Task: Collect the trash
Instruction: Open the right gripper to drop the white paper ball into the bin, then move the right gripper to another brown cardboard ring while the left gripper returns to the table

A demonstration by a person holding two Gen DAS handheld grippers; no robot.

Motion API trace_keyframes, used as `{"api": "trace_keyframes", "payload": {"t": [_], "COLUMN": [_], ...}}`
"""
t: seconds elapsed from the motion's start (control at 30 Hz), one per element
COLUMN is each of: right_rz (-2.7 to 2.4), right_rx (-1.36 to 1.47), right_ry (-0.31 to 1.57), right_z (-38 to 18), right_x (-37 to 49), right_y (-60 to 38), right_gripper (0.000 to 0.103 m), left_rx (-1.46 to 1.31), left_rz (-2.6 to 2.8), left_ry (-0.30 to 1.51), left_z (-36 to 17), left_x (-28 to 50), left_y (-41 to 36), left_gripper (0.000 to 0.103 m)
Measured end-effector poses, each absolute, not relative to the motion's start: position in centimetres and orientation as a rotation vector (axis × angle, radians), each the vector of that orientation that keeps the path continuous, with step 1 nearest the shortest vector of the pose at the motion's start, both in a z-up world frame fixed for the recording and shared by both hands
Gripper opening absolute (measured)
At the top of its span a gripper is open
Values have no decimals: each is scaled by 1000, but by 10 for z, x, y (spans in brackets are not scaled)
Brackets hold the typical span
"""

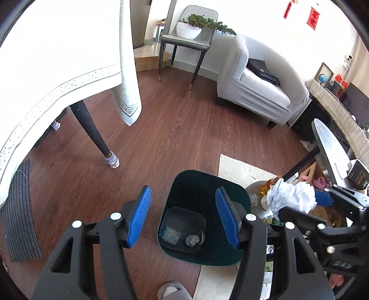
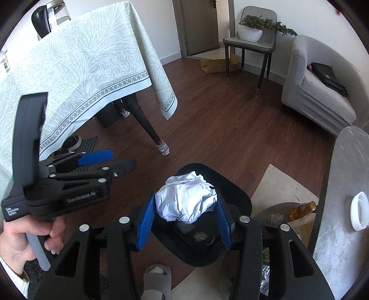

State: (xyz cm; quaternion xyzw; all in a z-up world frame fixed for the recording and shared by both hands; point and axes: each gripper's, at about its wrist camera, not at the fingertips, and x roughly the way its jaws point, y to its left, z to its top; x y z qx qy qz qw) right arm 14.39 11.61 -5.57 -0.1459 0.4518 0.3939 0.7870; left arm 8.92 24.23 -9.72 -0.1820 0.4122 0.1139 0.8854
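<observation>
The right claw (image 2: 184,219) clamps a crumpled paper ball (image 2: 186,198) above the dark bin (image 1: 207,251), whose littered bottom the left view shows between the left claw's (image 1: 182,217) parted, empty blue pads.

A dark wood-plank floor (image 1: 184,129) runs ahead of the fingers to white walls (image 1: 260,20). Up and left of the fingers stands a table (image 2: 69,69) under a pale green leaf-patterned cloth, its dark leg (image 2: 147,124) ending in a striped sock. Straight beyond the fingers a grey chair (image 2: 249,43) bears a white planter of greenery (image 2: 250,33), with a door (image 2: 198,25) to its left. Up and right sits a grey sofa (image 1: 258,90) with a black bag (image 1: 263,70) on its seat. A cream rug (image 2: 283,189) lies right of the fingers, a ribbed dark mat (image 1: 20,214) far left. Daylight washes the room.
</observation>
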Motion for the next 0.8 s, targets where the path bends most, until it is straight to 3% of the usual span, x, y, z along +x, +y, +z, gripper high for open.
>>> {"api": "trace_keyframes", "payload": {"t": [0.43,0.63,0.8], "right_rz": [787,735,733], "right_rx": [-407,-466,-481], "right_ry": [1143,1195,1186], "right_z": [-140,-163,-161], "right_x": [159,162,157], "right_y": [144,147,145], "right_gripper": [51,62,63], "left_rx": [-414,-408,-416], "left_rz": [185,165,155], "left_ry": [753,710,671], "left_z": [-56,-40,-29], "left_x": [72,66,61], "left_y": [248,244,243], "left_gripper": [33,32,29]}}
